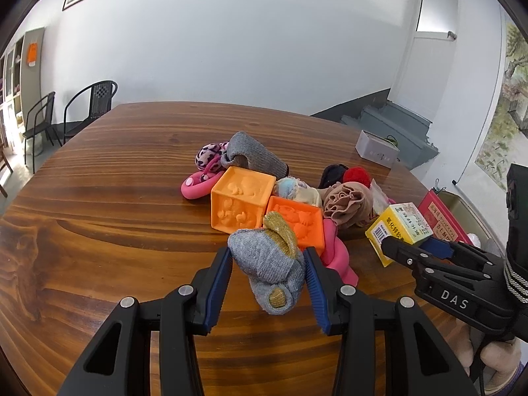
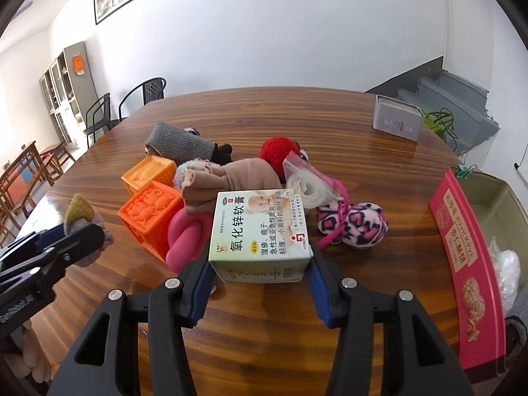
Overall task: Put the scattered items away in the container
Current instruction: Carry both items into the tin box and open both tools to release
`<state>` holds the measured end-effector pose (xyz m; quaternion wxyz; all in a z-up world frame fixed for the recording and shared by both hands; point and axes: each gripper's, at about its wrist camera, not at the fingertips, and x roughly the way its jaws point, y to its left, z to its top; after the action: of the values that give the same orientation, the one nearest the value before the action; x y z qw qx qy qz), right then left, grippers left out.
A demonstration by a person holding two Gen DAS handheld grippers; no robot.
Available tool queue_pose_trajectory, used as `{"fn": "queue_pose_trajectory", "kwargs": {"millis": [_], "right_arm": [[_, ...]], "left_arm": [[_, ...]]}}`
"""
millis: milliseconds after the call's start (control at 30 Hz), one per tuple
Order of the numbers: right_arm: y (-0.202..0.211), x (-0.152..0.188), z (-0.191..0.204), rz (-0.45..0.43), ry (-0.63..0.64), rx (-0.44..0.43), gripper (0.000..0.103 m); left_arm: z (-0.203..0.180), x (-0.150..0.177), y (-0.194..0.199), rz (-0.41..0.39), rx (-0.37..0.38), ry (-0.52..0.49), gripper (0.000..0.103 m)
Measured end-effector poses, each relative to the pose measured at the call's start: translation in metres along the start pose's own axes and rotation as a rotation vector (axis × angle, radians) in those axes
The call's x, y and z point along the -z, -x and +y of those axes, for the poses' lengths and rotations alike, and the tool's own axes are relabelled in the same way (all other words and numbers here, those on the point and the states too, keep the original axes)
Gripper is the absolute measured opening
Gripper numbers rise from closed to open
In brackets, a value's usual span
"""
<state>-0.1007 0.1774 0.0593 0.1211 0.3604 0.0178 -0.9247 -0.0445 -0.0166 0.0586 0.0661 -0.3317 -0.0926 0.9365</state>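
Note:
My left gripper [image 1: 268, 254] is shut on a grey sock [image 1: 267, 270] with mustard toe and heel, held just above the wooden table [image 1: 115, 198] in front of the pile. The right wrist view shows that sock [image 2: 77, 213] at the left edge. My right gripper [image 2: 262, 257] is shut on a small white and yellow ointment box [image 2: 260, 224], its blue pads pressed on both sides. This box [image 1: 401, 224] appears at the right of the left wrist view. An olive-green container [image 2: 495, 188] stands at the table's right edge, holding a pink box [image 2: 462, 257] and a plastic bag [image 2: 508, 270].
The pile holds two orange cubes [image 1: 242, 203], a pink ring toy [image 2: 184, 237], leopard-print balls [image 2: 359, 224], a red pompom [image 2: 279, 153], a beige cloth [image 2: 227, 178], a rolled grey sock [image 1: 254, 153] and a zip bag [image 2: 310, 181]. A white tin [image 2: 397, 122] sits far right.

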Motion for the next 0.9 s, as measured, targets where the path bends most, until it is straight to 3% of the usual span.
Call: {"fn": "queue_pose_trajectory", "kwargs": {"millis": [367,600,900], "right_arm": [[0.016,0.003,-0.03,-0.043,-0.122,0.005,0.056],[0.034,0.013,-0.038,-0.09,-0.138,0.035,0.056],[0.065,0.03,-0.062,-0.17,-0.174,0.088,0.056]], "left_arm": [[0.002,0.003,-0.008,0.009,-0.047,0.006,0.046],[-0.014,0.01,0.003,-0.01,-0.012,0.023,0.046],[-0.053,0.018,0.011,-0.012,0.028,-0.027,0.046]]}}
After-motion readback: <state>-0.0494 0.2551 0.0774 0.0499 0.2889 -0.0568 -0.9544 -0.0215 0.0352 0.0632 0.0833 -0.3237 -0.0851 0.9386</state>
